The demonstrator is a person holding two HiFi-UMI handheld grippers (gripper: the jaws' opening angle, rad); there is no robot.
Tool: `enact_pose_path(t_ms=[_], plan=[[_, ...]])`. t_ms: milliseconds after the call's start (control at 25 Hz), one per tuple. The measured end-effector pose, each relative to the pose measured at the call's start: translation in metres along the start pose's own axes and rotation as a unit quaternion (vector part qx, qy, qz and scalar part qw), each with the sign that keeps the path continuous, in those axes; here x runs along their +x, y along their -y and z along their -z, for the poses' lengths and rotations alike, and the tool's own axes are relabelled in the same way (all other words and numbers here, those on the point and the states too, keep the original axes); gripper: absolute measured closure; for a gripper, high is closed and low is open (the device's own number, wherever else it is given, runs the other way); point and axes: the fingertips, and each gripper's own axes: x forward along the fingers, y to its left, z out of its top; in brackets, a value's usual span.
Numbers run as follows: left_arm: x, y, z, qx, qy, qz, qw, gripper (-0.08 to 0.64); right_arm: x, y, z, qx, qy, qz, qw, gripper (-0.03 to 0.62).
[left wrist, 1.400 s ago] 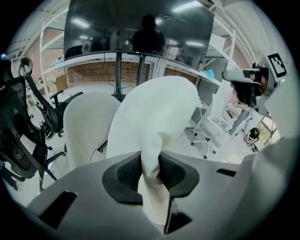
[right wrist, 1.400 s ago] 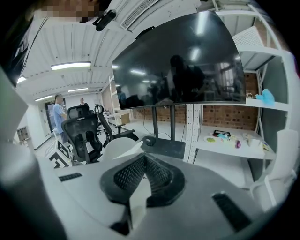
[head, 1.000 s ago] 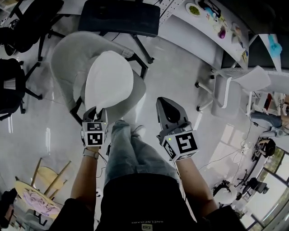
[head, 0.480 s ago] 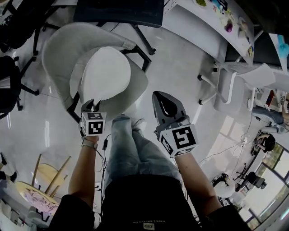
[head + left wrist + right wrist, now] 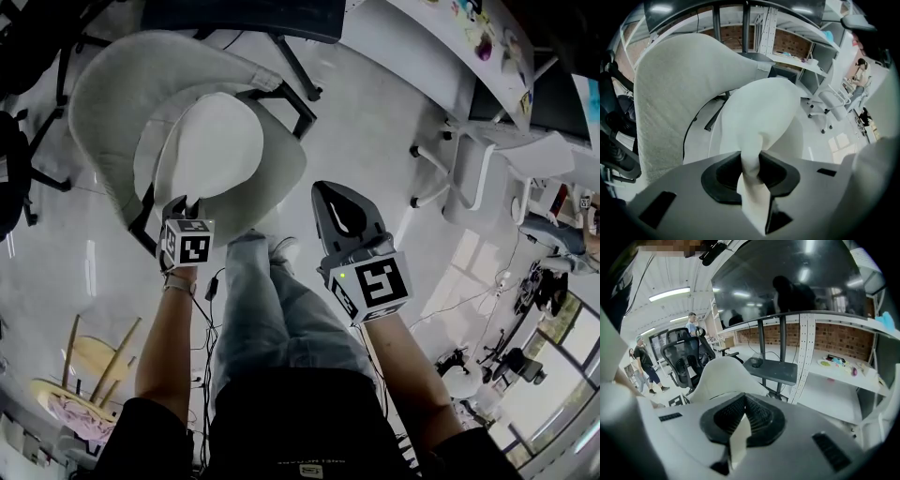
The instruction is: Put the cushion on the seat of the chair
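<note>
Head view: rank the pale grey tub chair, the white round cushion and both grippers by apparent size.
1. pale grey upholstered tub chair
2. white round cushion
3. right gripper and left gripper: the right looks bigger, but it seems nearer the camera, so not ranked.

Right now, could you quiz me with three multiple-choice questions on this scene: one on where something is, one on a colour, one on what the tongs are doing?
1. Where is the cushion? A on the floor; B over the seat of the chair; C on a desk.
2. What colour is the cushion? A red; B black; C white.
3. What are the left tongs doing? A gaping empty; B pinching the cushion's edge; C holding a cup.
Answers: 1 B, the head view shows it above the seat; 2 C, it looks plain white; 3 B, its fabric is squeezed between the jaws.
</note>
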Motion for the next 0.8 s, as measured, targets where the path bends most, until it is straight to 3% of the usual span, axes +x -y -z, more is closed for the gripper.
enact_pose_path(t_ms=[400, 800], plan=[[0.027, 0.005, -0.004, 0.015, -0.009, 0.014, 0.9997, 0.453, 0.000, 0.005, 0.016, 0.008, -0.012, 0.007, 1.000, 0.584], [0.051, 0.033, 0.006, 0.059, -0.031, 0.035, 0.9972, 0.433, -0.002, 0.012, 0.037, 0.017, -0.027, 0.016, 0.999, 0.584]])
